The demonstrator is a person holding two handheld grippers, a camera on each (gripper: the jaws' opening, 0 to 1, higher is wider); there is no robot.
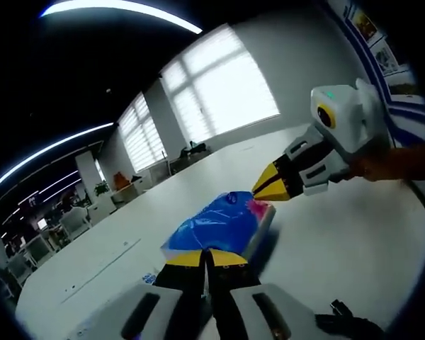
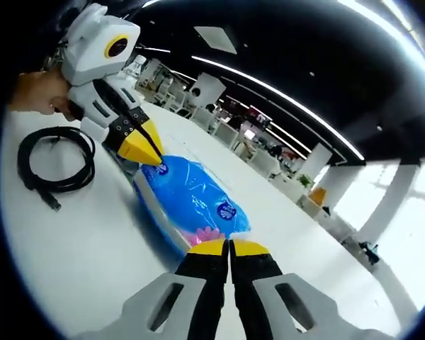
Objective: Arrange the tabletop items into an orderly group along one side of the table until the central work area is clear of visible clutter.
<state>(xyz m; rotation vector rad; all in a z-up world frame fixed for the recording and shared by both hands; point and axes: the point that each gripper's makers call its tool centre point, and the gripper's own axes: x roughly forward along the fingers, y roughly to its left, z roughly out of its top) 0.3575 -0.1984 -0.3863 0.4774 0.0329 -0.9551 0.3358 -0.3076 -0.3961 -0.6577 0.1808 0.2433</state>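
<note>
A blue plastic packet (image 1: pixel 216 225) with a pink end lies on the white table (image 1: pixel 340 248). My left gripper (image 1: pixel 205 256) is shut, and its yellow tips pinch the packet's near blue edge. My right gripper (image 1: pixel 271 188) comes in from the right, shut, with its tips at the pink far corner. In the right gripper view the same packet (image 2: pixel 191 198) runs away from my right gripper (image 2: pixel 230 246), which is shut on the pink end. The left gripper (image 2: pixel 145 149) grips the far blue end, and a hand (image 2: pixel 39 92) holds it.
A coiled black cable (image 2: pixel 53 166) lies on the table (image 2: pixel 78 248) beside the left gripper, to the packet's left. A bit of black cable (image 1: pixel 343 320) shows at the bottom right of the left gripper view. Office desks and bright windows stand far behind.
</note>
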